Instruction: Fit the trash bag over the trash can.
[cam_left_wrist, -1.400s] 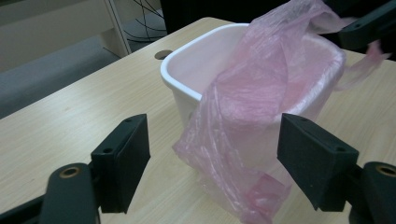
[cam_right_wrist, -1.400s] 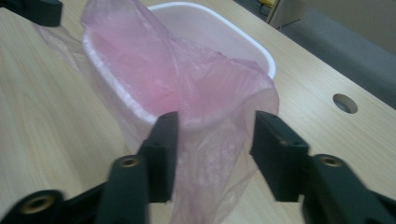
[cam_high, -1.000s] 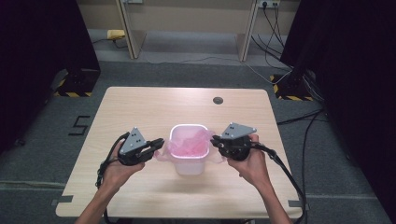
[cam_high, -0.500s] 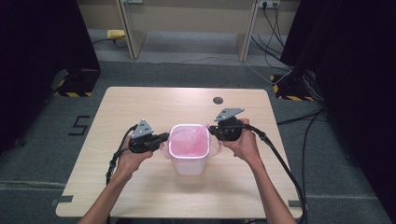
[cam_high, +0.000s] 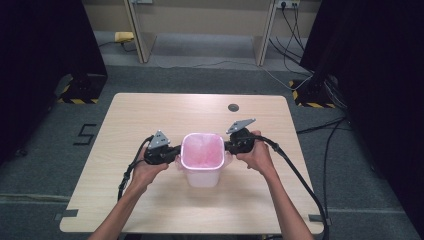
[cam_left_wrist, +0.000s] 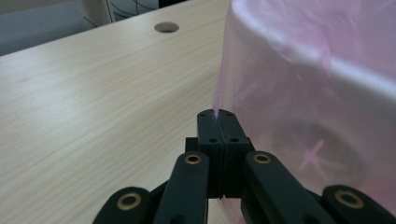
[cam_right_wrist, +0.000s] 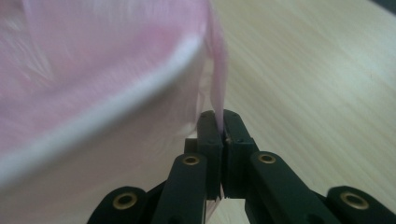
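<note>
Pale wooden table (cam_high: 150, 120), grey carpeted floor (cam_high: 200, 75), dark curtains (cam_high: 370, 75) either side.

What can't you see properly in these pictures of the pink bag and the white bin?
- The white bin: its bottom, in the high view, is covered by the pink bag lining it.
- The pink bag's far edge: cut off by the frame in the left gripper view.
- The bin's rim: blurred, too close, in the right gripper view.
- The left gripper and right gripper: how much film is pinched is hidden between the shut jaws.
</note>
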